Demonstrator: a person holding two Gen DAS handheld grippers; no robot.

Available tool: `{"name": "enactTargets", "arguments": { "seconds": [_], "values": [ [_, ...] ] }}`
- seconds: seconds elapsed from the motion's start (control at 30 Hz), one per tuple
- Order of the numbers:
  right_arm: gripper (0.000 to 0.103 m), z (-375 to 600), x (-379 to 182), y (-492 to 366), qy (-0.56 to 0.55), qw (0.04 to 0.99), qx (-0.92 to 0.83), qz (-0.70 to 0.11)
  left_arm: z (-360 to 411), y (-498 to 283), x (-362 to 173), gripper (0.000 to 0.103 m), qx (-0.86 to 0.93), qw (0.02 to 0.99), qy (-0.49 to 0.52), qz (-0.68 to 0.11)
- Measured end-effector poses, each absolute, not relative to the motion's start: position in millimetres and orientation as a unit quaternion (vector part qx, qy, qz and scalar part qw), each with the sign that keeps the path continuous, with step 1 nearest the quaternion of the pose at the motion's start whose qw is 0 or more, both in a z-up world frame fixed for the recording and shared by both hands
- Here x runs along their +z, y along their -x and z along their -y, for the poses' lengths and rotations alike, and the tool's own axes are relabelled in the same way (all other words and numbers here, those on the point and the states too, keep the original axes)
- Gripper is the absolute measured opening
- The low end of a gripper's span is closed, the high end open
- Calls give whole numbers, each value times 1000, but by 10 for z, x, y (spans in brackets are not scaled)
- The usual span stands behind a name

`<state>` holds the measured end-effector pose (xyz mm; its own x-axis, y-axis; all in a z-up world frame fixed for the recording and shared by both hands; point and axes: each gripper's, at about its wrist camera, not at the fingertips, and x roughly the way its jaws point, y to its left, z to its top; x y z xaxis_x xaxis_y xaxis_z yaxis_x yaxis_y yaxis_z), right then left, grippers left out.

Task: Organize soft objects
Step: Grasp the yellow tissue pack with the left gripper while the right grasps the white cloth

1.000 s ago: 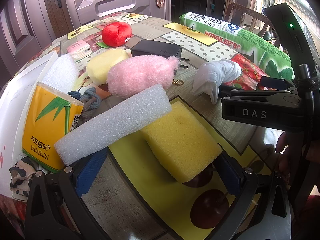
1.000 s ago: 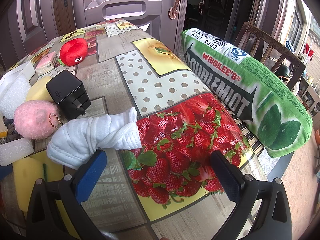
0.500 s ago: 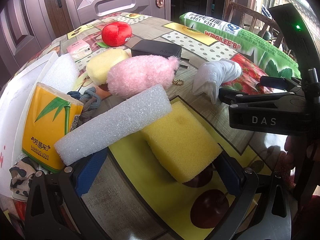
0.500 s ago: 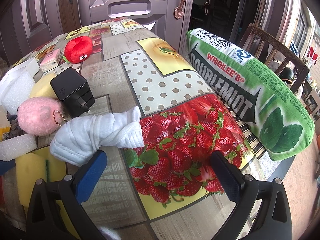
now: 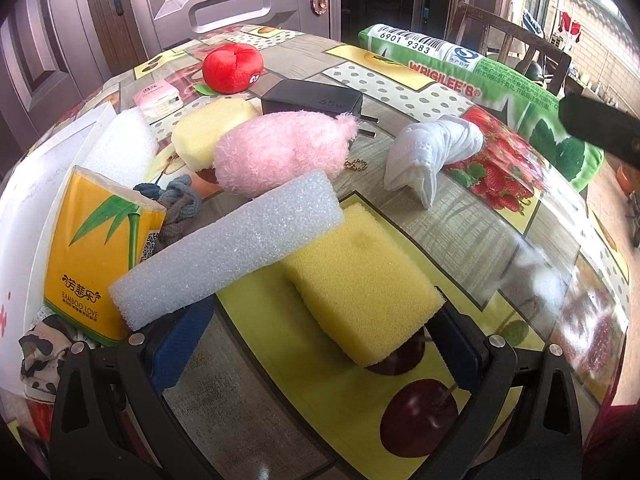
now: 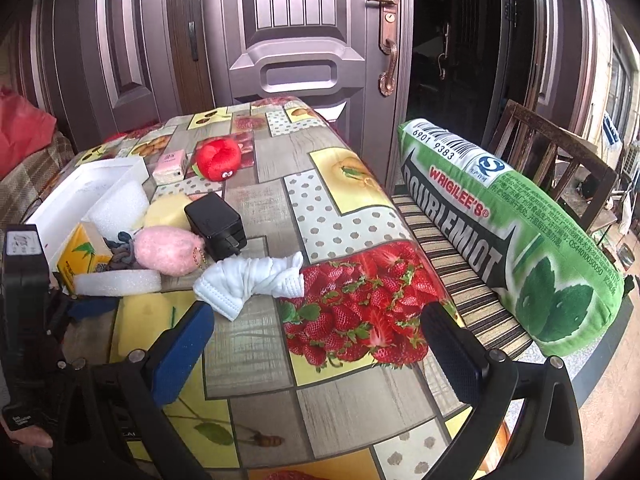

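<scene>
Yellow sponge (image 5: 360,272) lies between our released left tongs (image 5: 320,340); our right tongs (image 6: 316,344), released too, hover near the white cloth (image 6: 252,280).

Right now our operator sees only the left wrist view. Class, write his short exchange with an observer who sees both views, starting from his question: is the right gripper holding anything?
Observer: No. The right gripper is open, with nothing between its fingers.
Operator: Where is the white rolled cloth relative to it?
Observer: The white rolled cloth lies on the table just ahead of its blue-padded finger, not between the two fingers.
Operator: Is the green pillow lying on the table?
Observer: No. The green pillow rests on a striped seat beside the table.
</scene>
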<state>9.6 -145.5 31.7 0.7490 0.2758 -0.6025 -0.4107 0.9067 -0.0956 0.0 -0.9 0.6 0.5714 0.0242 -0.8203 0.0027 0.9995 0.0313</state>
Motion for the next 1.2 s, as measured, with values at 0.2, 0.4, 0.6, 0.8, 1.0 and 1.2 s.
{"name": "enactTargets", "arguments": {
  "seconds": [0.2, 0.4, 0.6, 0.8, 1.0, 1.2],
  "values": [
    [103, 1608, 871, 4, 61, 955, 200, -209, 44, 81, 52, 102, -22, 885, -27, -465],
    [103, 1703, 1288, -46, 30, 965, 210, -157, -145, 611, 638, 102, -50, 921, 16, -385],
    [103, 1527, 956, -367, 56, 943, 233, -233, -772, 862, 909, 103, 27, 933, 44, -357],
    [102, 1264, 251, -586, 99, 895, 257, -350, -1074, 794, 905, 103, 57, 923, 42, -379],
    [101, 1014, 10, -617, 118, 876, 281, -374, -1161, 488, 859, 103, 59, 913, 40, -401],
    [101, 803, -130, -770, 139, 871, 265, -390, -1107, 174, 675, 98, 64, 892, 0, -448]
  ]
}}
